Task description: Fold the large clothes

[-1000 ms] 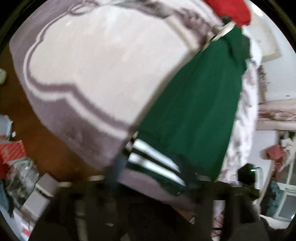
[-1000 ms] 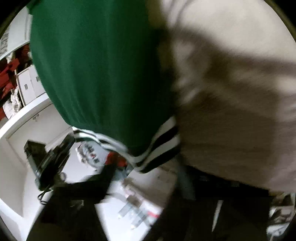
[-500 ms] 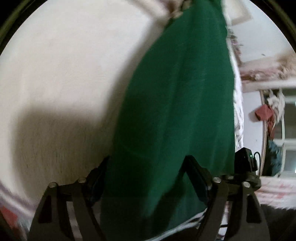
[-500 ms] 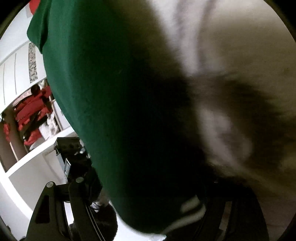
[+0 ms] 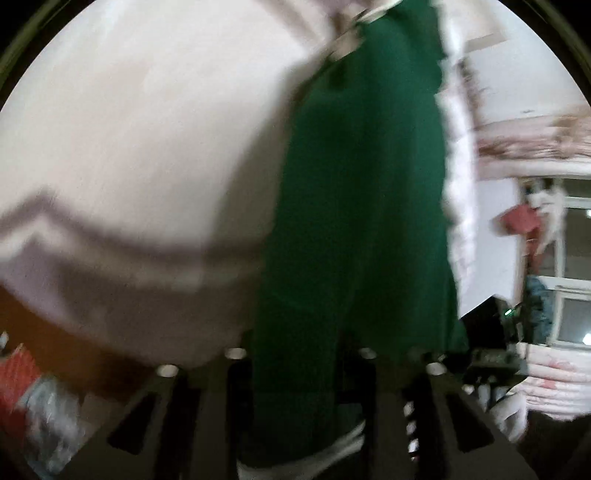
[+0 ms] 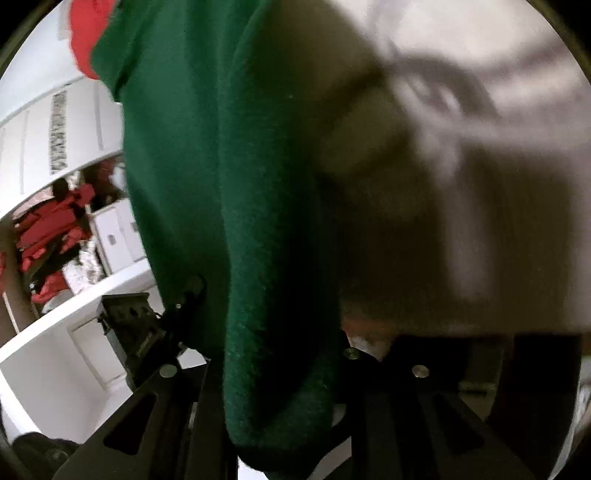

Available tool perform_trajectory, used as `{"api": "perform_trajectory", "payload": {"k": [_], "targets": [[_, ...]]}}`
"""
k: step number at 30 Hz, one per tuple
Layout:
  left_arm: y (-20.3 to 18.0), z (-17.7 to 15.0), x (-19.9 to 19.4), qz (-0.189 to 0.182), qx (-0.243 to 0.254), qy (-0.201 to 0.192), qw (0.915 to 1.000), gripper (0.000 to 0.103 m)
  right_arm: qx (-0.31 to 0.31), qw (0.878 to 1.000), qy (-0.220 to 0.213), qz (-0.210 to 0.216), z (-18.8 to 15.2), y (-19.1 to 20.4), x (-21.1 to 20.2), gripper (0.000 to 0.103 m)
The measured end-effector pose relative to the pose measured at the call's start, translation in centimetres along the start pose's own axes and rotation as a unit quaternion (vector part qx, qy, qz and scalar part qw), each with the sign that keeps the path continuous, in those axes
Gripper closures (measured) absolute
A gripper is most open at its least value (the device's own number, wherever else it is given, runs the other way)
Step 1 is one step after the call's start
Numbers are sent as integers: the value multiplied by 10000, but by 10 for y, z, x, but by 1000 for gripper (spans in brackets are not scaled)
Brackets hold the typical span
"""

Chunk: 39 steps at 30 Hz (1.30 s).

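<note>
the dark green knit garment with white-striped hem [image 5: 354, 229] lies stretched along a cream plush blanket with a mauve scalloped border [image 5: 147, 147], which covers a bed. in the left wrist view the left gripper [image 5: 299, 373] has just been closing and its black fingers [image 5: 236, 398] now pinch the garment's near end, the striped hem bunched at the very bottom of the picture. in the right wrist view the right gripper [image 6: 275, 373] has likewise just been closing, clenched on a thick fold of the green garment [image 6: 229, 192] that fills the gap and hides most of what lies ahead. to the left of that fold stand white cupboards [image 6: 48, 122], an open shelf with red bags [image 6: 48, 236] and a black device [image 6: 129, 325] on a white ledge. a red cloth [image 6: 86, 33] shows beyond the garment's far end. both views are blurred.
</note>
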<state>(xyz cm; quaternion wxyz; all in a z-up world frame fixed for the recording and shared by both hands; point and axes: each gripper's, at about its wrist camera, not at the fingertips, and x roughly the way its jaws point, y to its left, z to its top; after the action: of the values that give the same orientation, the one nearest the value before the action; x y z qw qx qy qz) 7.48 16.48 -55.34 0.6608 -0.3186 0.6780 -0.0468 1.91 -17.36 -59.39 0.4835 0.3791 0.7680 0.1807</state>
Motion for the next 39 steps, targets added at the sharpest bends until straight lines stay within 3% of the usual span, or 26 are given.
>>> {"api": "perform_trajectory", "payload": {"k": [2, 3, 5, 7, 8, 10, 13, 15, 16, 18, 23, 25, 27, 29, 30, 32, 33, 34, 35, 36, 37, 39], "targets": [[10, 5, 0, 275, -218, 280, 9990, 67, 300, 9988, 249, -309, -8, -14, 15, 78], [13, 8, -8, 365, -239, 326, 9985, 67, 458, 9975, 328, -429, -8, -17, 21, 69], [14, 13, -29, 646, -125, 199, 9976, 56, 675, 9941, 383, -760, 2, -17, 8, 65], [14, 20, -50, 1117, 87, -84, 9937, 18, 588, 9918, 100, -1132, 9, -8, -25, 61], [11, 26, -58, 1339, 240, -281, 9903, 16, 453, 9898, -97, -1345, 14, 3, -46, 60], [11, 42, -63, 1984, 598, -645, 9762, 16, 122, 9856, -409, -1636, 30, 33, -78, 58], [22, 97, -37, 3212, 755, -1019, 9385, 16, -459, 9780, -726, -1902, 71, 103, -107, 49], [34, 131, -12, 3694, 831, -1218, 9175, 16, -823, 9744, -903, -1890, 103, 158, -105, 37], [40, 146, 0, 3782, 870, -1122, 9148, 11, -1013, 9722, -986, -1866, 117, 183, -104, 33], [51, 164, 14, 3812, 876, -1037, 9145, 0, -1430, 9649, -1096, -1912, 149, 243, -87, 32], [66, 167, 3, 3127, 772, -1226, 9387, 0, -1907, 9501, -1298, -2100, 225, 344, -44, 29], [69, 173, -3, 3013, 736, -1003, 9454, 0, -1989, 9466, -1328, -2162, 238, 363, -30, 24], [58, 176, -19, 3175, 633, -1149, 9392, 1, -2036, 9406, -1281, -2395, 263, 386, -9, 23], [37, 179, -35, 3120, 716, -1415, 9368, 10, -2028, 9354, -1167, -2649, 277, 400, 4, 23], [19, 182, -43, 2809, 815, -1515, 9442, 17, -1966, 9324, -994, -2864, 286, 406, 17, 23], [-15, 187, -52, 2001, 940, -1662, 9610, 20, -1943, 9274, -750, -3108, 289, 402, 45, 23], [-35, 192, -52, 1351, 1017, -1671, 9713, 29, -2012, 9214, -734, -3242, 290, 403, 49, 23], [-52, 196, -47, 1009, 1090, -1643, 9752, 50, -2094, 9129, -762, -3420, 293, 403, 57, 27], [-65, 201, -38, 961, 1203, -1626, 9746, 60, -2125, 9058, -752, -3589, 296, 401, 64, 33], [-73, 205, -30, 971, 1357, -1598, 9730, 71, -2018, 9046, -755, -3678, 300, 396, 68, 53], [-82, 203, -21, 983, 1451, -1554, 9722, 78, -1899, 9048, -764, -3733, 300, 391, 67, 76], [-86, 208, -3, 1009, 1545, -1456, 9720, 79, -1574, 9129, -807, -3680, 308, 385, 62, 84]]}}
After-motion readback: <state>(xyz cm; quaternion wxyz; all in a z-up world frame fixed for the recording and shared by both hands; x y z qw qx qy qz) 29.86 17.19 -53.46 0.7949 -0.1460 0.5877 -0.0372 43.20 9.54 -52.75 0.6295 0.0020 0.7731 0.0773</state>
